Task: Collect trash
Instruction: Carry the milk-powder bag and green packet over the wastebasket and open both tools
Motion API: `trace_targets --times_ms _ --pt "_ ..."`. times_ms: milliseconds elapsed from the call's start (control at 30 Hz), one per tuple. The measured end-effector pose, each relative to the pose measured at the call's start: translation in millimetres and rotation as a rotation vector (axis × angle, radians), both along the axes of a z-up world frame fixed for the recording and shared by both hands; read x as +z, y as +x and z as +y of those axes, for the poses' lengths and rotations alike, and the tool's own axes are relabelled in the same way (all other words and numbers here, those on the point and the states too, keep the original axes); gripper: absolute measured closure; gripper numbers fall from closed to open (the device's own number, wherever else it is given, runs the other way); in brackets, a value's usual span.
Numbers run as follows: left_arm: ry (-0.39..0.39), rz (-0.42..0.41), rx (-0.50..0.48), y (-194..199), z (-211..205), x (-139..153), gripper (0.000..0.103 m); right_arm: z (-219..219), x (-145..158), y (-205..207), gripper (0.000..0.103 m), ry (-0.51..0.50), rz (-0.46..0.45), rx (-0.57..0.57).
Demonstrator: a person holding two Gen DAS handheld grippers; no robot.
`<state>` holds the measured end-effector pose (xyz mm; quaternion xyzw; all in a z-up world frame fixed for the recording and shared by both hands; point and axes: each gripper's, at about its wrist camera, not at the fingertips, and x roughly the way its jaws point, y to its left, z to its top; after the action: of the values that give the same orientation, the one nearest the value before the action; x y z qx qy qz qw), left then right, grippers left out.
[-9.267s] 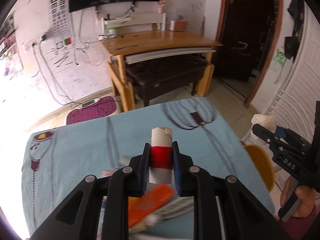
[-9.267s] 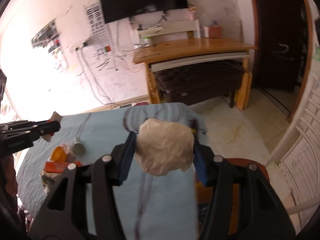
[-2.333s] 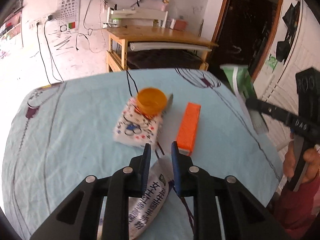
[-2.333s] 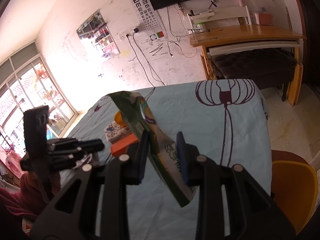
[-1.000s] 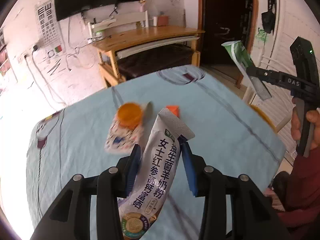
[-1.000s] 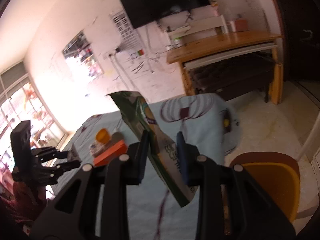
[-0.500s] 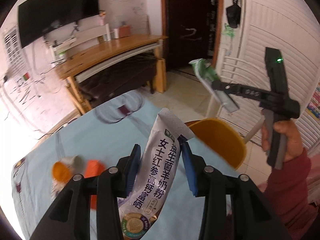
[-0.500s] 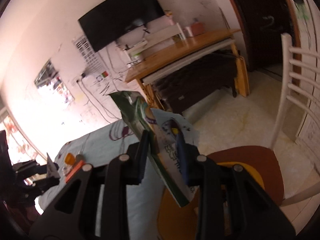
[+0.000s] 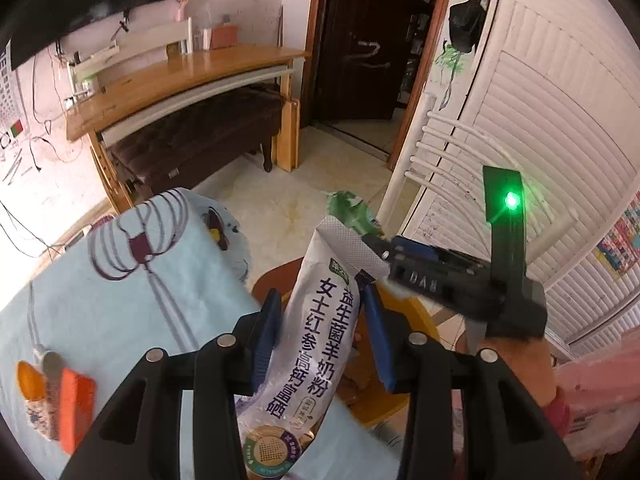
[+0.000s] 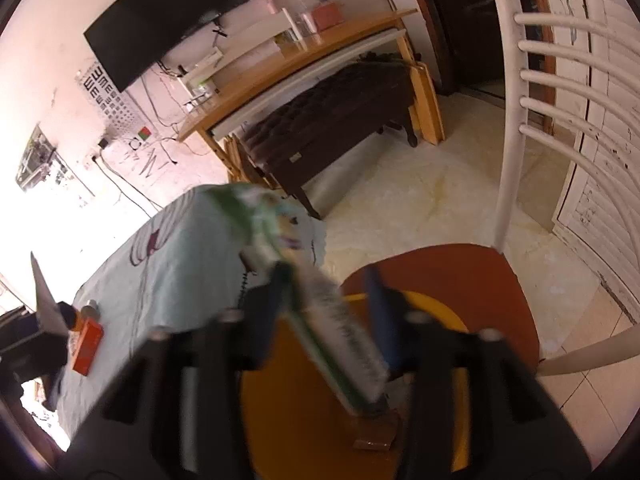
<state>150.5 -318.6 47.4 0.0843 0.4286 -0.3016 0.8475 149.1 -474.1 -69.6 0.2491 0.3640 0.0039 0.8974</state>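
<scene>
My left gripper [image 9: 320, 322] is shut on a white pouch [image 9: 332, 344] with dark blue Chinese print, held upright past the table's edge. Below it a yellow bin [image 9: 404, 396] stands on a brown chair seat. In the right wrist view my right gripper [image 10: 328, 292] hangs over the same yellow bin [image 10: 304, 408]. Its jaws are opening. The green snack pack [image 10: 320, 304] lies blurred between them, leaning on the left finger with a gap to the right pad. In the left wrist view the right gripper [image 9: 376, 244] shows, with the green pack [image 9: 352, 212] at its tip.
The table under a light blue cloth [image 9: 120, 280] carries an orange box [image 9: 76, 400], an orange cap [image 9: 26, 376] and a patterned tissue pack. The white chair back [image 10: 516, 92] rises right of the brown seat [image 10: 480, 280]. A wooden desk [image 9: 180, 76] and dark bench stand behind.
Both grippers have swung off the table to above the yellow bin on the chair. The right jaws have widened and the green pack has tipped loose between them. The left grip is unchanged.
</scene>
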Motion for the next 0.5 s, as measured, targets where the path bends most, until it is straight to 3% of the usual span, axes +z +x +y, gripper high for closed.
trace_targets --times_ms 300,400,500 --pt "0.023 0.041 0.012 8.1 -34.0 -24.5 0.065 -15.1 -3.0 -2.5 0.04 0.02 -0.003 -0.044" --pt "-0.005 0.091 0.021 13.5 -37.6 -32.8 0.065 -23.8 -0.8 -6.7 0.04 0.036 -0.017 -0.075" --pt "-0.049 0.14 0.006 17.4 -42.2 -40.2 0.063 -37.4 1.1 -13.6 0.032 0.059 -0.04 -0.123"
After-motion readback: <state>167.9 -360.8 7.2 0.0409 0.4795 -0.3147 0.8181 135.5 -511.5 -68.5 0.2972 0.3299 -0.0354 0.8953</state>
